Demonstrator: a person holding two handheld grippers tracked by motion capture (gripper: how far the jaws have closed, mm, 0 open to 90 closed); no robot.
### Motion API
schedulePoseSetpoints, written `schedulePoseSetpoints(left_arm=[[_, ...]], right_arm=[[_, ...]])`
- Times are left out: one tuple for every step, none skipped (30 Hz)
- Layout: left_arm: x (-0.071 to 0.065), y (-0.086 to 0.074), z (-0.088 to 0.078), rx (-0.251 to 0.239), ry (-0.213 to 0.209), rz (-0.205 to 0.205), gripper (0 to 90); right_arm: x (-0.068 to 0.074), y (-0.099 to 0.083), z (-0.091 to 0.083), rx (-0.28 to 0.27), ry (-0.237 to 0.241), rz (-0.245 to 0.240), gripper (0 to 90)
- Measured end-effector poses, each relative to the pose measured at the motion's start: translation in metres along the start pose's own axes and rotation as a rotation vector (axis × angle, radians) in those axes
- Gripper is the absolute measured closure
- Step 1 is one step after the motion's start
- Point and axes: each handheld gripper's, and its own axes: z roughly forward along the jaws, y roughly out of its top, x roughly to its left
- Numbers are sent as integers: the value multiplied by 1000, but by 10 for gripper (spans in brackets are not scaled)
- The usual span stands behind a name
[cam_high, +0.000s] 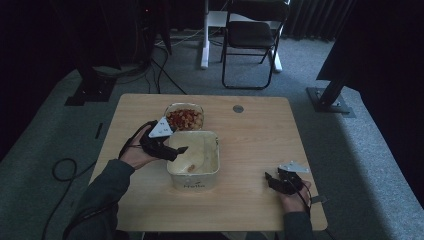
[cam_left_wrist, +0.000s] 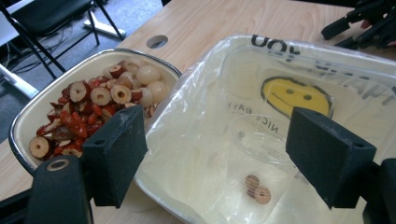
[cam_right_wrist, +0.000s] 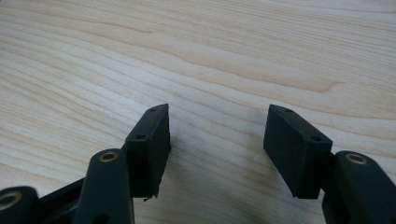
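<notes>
Nearest in the high view, at 5 o'clock on the desk (cam_high: 250, 150): the right gripper (cam_high: 272, 180), resting low on bare wood, jaws spread wide with nothing between them; hand partly cut off by the bottom edge. At 9 o'clock: the left gripper (cam_high: 180, 150), held in the left hand (cam_high: 134, 156), tips reaching over the near-left rim of the lined tub (cam_high: 212, 172). Jaws standing apart, gripping nothing. Sleeve and forearm lost in shadow below.

Inside the tub, seen from the left gripper view: a clear plastic bag (cam_left_wrist: 201, 140) as lining, crumpled, printed with a yellow smiley face and reversed lettering too blurred to read. At 6 o'clock on its floor, two date slices (cam_left_wrist: 258, 189), lying loose under the gap between the pads, touching neither. Far wall of the tub cut off by the frame.

Farther, at 12 o'clock and just beside the tub: the bowl (cam_high: 170, 111) heaped with sliced red dates and pale round pieces (cam_left_wrist: 93, 105), near rim hidden behind the left pad. Beyond, a round desk hole (cam_high: 238, 108), then a dark folding chair (cam_high: 252, 35) on the floor, hard to make out.
</notes>
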Motion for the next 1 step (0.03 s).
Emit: schedulePoseSetpoints(left_arm=[[1, 0, 0, -6, 0, -4, 208]], right_arm=[[0, 0, 0, 0, 0, 0, 404]])
